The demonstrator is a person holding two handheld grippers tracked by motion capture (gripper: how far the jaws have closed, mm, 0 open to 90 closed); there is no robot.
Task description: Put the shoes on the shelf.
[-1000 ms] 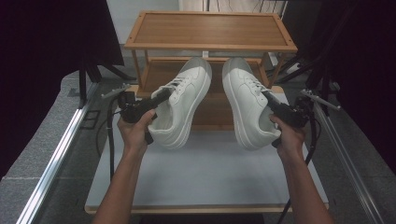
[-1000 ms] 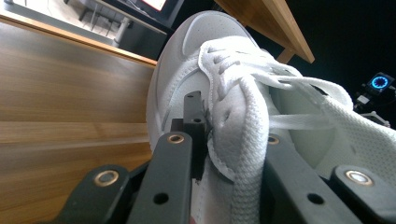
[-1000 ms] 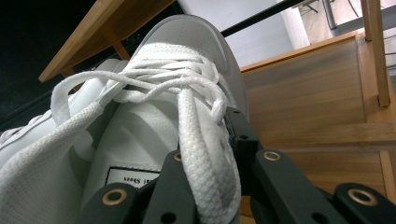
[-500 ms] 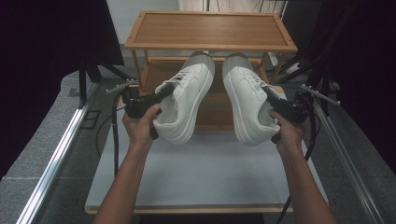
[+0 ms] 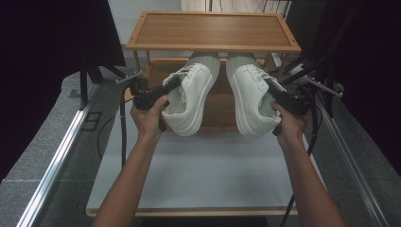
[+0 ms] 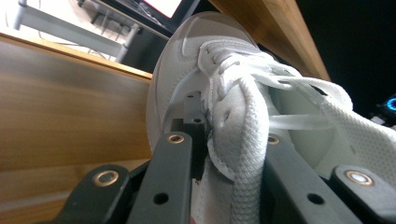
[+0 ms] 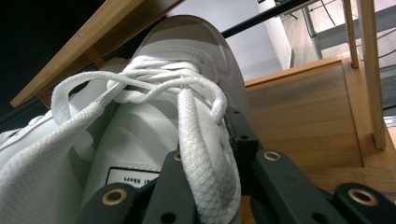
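Two white lace-up sneakers hang side by side in the air, just in front of a wooden rack. My left gripper (image 5: pixel 168 90) is shut on the left sneaker (image 5: pixel 191 97) at its tongue and side wall. In the left gripper view the gripper (image 6: pixel 233 135) pinches the laced tongue of that sneaker (image 6: pixel 187 56). My right gripper (image 5: pixel 276 92) is shut on the right sneaker (image 5: pixel 250 94) in the same way. The right gripper view has the gripper (image 7: pixel 208 154) clamping that sneaker (image 7: pixel 154 121). Both toes reach under the rack's top shelf (image 5: pixel 213 30), above the lower shelf (image 5: pixel 222 109).
The rack stands at the far end of a white table (image 5: pixel 208 175). Wooden uprights (image 7: pixel 369 70) frame the lower shelf's sides. Metal rails (image 5: pixel 56 161) and cables run along both sides of the table, with dark stands behind.
Both hands have carried the sneakers forward and a little up. The toes have gone in under the top shelf. Both grips are unchanged.
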